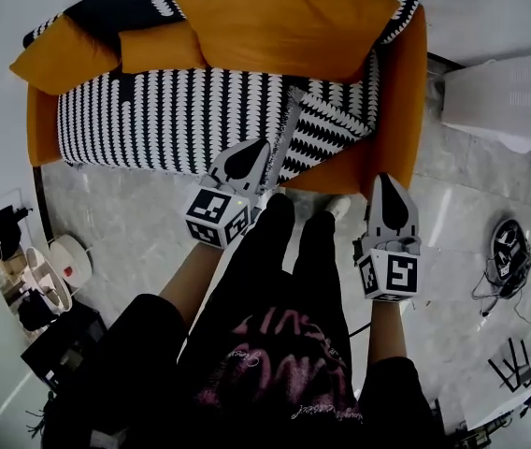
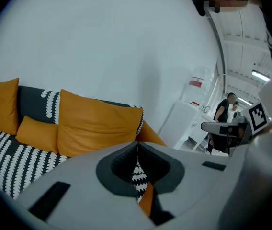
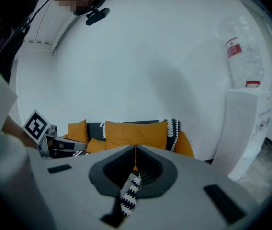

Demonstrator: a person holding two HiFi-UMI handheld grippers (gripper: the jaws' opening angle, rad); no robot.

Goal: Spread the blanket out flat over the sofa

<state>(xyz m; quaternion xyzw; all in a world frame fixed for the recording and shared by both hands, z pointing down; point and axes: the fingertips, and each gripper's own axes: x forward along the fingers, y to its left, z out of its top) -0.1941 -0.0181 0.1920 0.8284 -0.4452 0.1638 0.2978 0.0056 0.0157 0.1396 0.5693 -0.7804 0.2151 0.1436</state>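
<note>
A black-and-white patterned blanket (image 1: 153, 110) covers the seat and back of the orange sofa (image 1: 401, 92). Its right front corner (image 1: 322, 129) is folded back on itself, with a grey edge running down to the sofa's front. My left gripper (image 1: 258, 145) hangs just over that edge at the seat front. Its jaws meet in the left gripper view (image 2: 137, 145), and I see no cloth pinched between them. My right gripper (image 1: 384, 178) hovers in front of the sofa's right arm, shut and empty (image 3: 135, 147). Three orange cushions (image 1: 275, 21) lean on the backrest.
A white cabinet (image 1: 509, 92) stands right of the sofa. A round black device (image 1: 507, 249) with cables lies on the grey floor at the right. White and dark clutter (image 1: 60, 260) sits at the left. My black-clad legs (image 1: 284, 251) stand before the sofa. People (image 2: 222, 111) stand far off.
</note>
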